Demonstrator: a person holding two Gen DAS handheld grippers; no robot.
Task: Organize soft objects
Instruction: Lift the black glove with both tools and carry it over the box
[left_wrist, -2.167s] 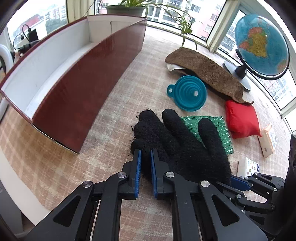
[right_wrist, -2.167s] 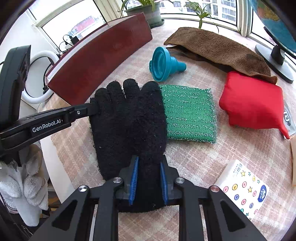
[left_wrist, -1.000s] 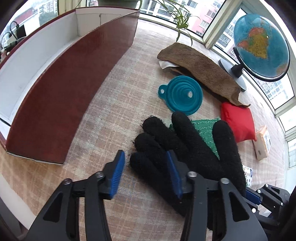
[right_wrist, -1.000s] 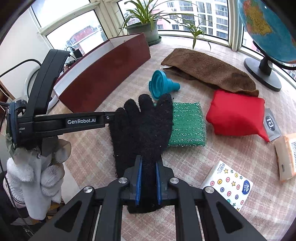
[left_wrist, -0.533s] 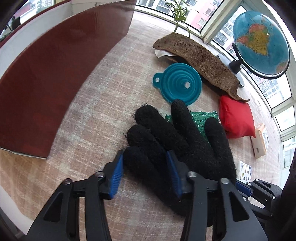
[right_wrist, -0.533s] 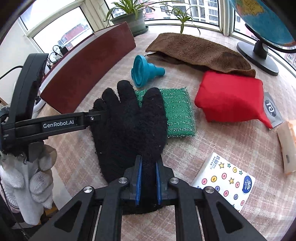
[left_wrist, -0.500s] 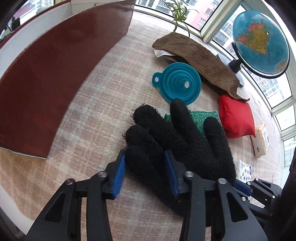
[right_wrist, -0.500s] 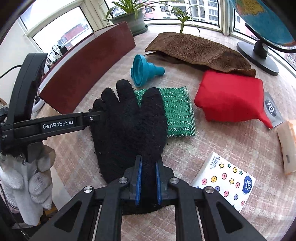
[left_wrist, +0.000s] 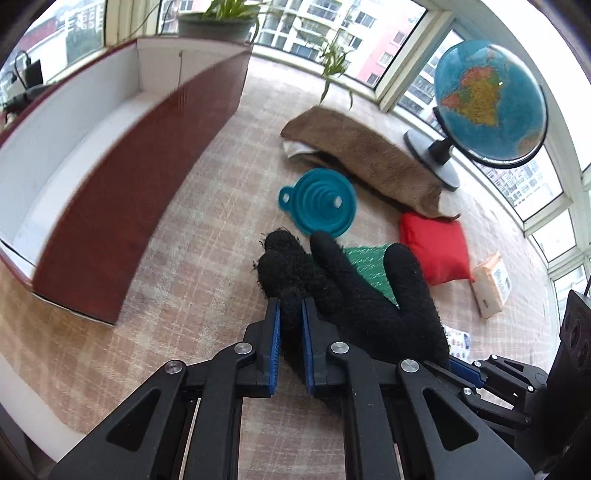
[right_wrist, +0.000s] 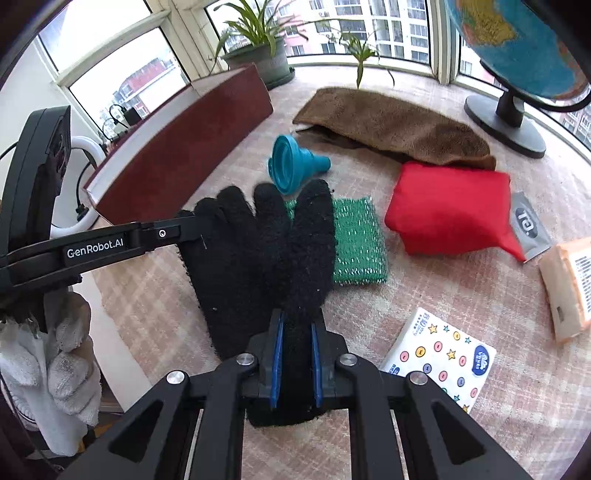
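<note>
The plaid-covered bench (right_wrist: 461, 295) bore a green scouring pad (right_wrist: 356, 247), red cushion (right_wrist: 448, 210), brown towel (right_wrist: 395, 125) and teal funnel (right_wrist: 295, 164) beyond the claw.

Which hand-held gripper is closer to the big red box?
Left. The left hand-held gripper pinches the glove's finger side, next to the box. The right one holds the cuff, farther away.

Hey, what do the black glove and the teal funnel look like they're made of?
Glove: fuzzy knit yarn, matte; loose fibres fray at its edges. Funnel: probably silicone or soft plastic, smooth; stepped rings suggest it collapses.
</note>
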